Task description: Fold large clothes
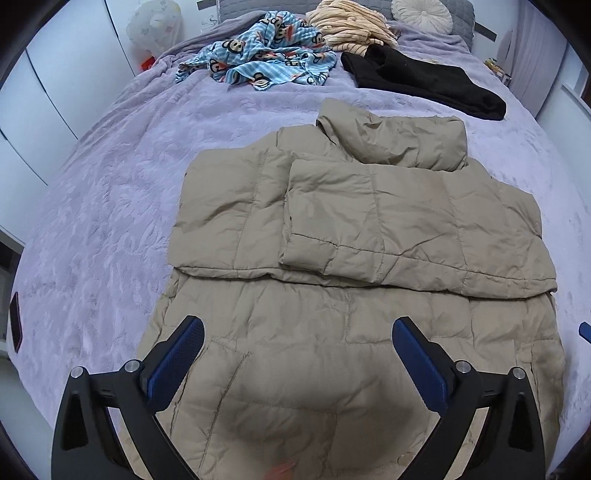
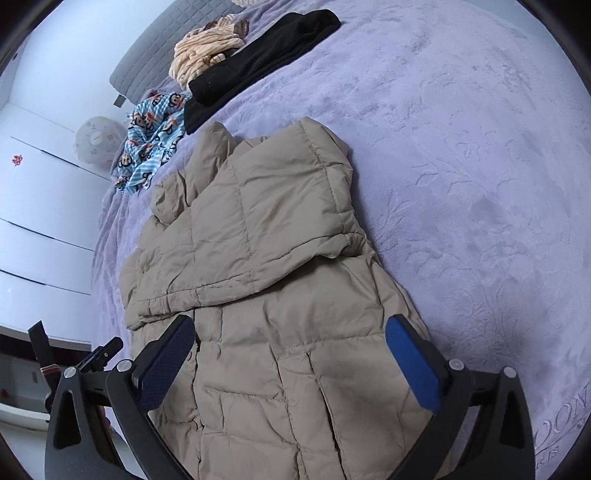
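While your left gripper hangs over the near part of the jacket, its blue pads stand wide apart with nothing between them but the tan fabric below. Your right gripper is the same: fingers spread wide, holding nothing, poised above the jacket's lower panels. From the right wrist view you can see part of the left tool at the lower left, beside the bed's edge.

The jacket lies flat on the lilac blanket, its quilted body reaching toward you. Both sleeves are folded in across the chest (one overlapping the other), and the collar stands puffed at the far end.

Beyond the collar, well apart from it, a black garment lies spread on the blanket. Left of that sits a crumpled blue monkey-print cloth, and behind both a rumpled peach striped piece. A round cushion rests against the grey headboard at the very back.
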A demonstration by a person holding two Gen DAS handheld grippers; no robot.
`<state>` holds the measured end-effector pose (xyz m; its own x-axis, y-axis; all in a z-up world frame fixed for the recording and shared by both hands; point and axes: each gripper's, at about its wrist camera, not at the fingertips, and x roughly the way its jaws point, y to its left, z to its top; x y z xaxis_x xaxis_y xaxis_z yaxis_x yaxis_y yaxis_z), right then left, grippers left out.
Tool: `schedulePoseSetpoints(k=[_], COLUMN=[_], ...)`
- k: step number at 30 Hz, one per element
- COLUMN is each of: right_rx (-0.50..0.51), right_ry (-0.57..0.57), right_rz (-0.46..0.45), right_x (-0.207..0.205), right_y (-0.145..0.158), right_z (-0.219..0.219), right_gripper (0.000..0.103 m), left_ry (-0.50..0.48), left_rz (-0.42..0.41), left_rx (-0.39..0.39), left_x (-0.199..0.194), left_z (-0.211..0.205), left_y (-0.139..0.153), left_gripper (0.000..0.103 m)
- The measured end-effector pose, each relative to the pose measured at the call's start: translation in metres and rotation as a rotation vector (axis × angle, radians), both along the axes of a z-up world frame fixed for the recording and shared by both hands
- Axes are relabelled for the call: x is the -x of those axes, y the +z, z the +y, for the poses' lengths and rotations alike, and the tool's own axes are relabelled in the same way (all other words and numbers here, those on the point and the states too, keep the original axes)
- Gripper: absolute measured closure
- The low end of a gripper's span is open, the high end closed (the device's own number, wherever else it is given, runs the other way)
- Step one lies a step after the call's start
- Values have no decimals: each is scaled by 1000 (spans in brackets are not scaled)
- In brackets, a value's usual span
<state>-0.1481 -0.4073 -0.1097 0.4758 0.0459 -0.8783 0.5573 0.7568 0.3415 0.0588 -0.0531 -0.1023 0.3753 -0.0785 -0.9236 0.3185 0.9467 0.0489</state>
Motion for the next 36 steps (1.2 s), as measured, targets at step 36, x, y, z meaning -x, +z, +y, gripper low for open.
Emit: schedulePoseSetpoints(k=[36], right_rx=[-272], right_ry=[-221], right_rz=[55], right_x=[104], right_y=[-14], right_z=[73], right_gripper=[0], left_ry=[-25], left_rz=[210], left_rx=[39], left_x=[82], left_z=[128], left_y=[0], left_gripper=[1])
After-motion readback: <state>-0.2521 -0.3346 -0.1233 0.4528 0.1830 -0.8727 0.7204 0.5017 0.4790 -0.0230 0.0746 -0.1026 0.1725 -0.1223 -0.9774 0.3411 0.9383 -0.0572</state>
